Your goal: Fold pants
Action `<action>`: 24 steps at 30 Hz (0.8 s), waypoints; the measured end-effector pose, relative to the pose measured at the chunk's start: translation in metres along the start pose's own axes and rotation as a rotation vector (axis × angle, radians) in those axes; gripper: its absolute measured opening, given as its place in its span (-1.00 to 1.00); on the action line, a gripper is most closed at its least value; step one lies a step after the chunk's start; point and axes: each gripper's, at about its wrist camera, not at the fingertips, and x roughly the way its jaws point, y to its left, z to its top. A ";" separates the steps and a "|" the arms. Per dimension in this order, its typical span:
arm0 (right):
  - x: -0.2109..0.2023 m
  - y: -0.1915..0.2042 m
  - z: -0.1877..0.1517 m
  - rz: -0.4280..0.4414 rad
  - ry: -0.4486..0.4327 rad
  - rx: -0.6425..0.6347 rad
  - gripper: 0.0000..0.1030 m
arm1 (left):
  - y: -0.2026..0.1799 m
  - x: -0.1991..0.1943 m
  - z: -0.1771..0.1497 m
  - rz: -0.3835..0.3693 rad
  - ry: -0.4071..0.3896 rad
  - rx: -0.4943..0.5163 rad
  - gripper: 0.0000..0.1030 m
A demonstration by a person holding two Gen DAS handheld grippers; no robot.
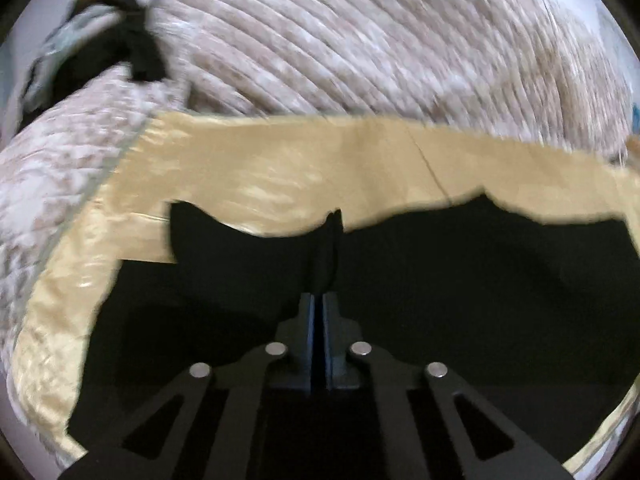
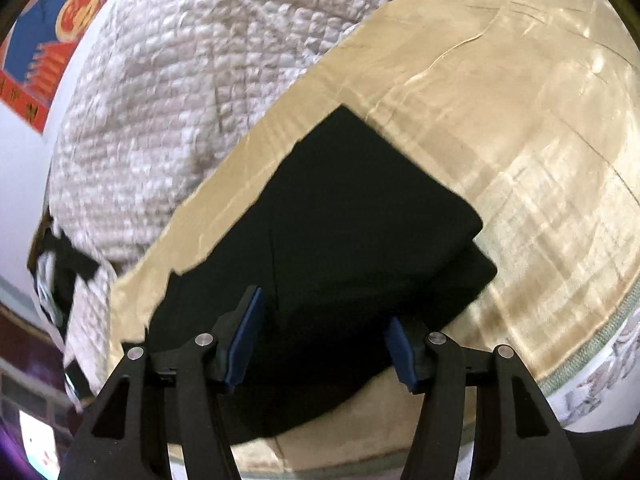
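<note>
The black pants (image 2: 344, 240) lie on the tan satin sheet (image 2: 520, 160) of the bed, already doubled over at least once: in the right-hand view one layer's edge sits stepped back from the one beneath at the far right corner. Behind them is the heaped white quilt (image 2: 168, 112).

The left tongs (image 1: 319, 300) are pressed together on a ridge of the black cloth, which rises in a small peak just past the tips. The right tongs (image 2: 324, 320) stand spread, hovering over the near edge of the pants with nothing between the blue pads (image 2: 248, 336).

The trouble I would expect comes from that lopsided hold. With only one side pinched, any lift or carry-over would likely drag the fabric askew, and the stacked layers (already not quite square) could slide further apart. The sheet looks slick, so the whole bundle may skate along instead of folding. The left pinch may also have caught only the top layer; I cannot tell how deep it goes, black on black. The left view is smeared, so edges there are uncertain.
</note>
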 end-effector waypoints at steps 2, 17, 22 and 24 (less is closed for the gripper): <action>-0.001 0.002 0.003 -0.029 -0.022 -0.007 -0.06 | 0.020 -0.024 -0.001 0.035 -0.070 -0.064 -0.95; -0.002 -0.011 0.005 -0.023 -0.034 0.037 -0.45 | 0.132 -0.044 -0.071 -0.057 0.024 -0.550 -0.73; -0.001 -0.013 0.004 -0.017 -0.040 0.032 -0.45 | 0.132 -0.040 -0.074 -0.106 0.030 -0.594 -0.43; -0.001 -0.013 0.004 -0.018 -0.042 0.031 -0.45 | 0.134 -0.044 -0.078 -0.102 0.028 -0.607 -0.37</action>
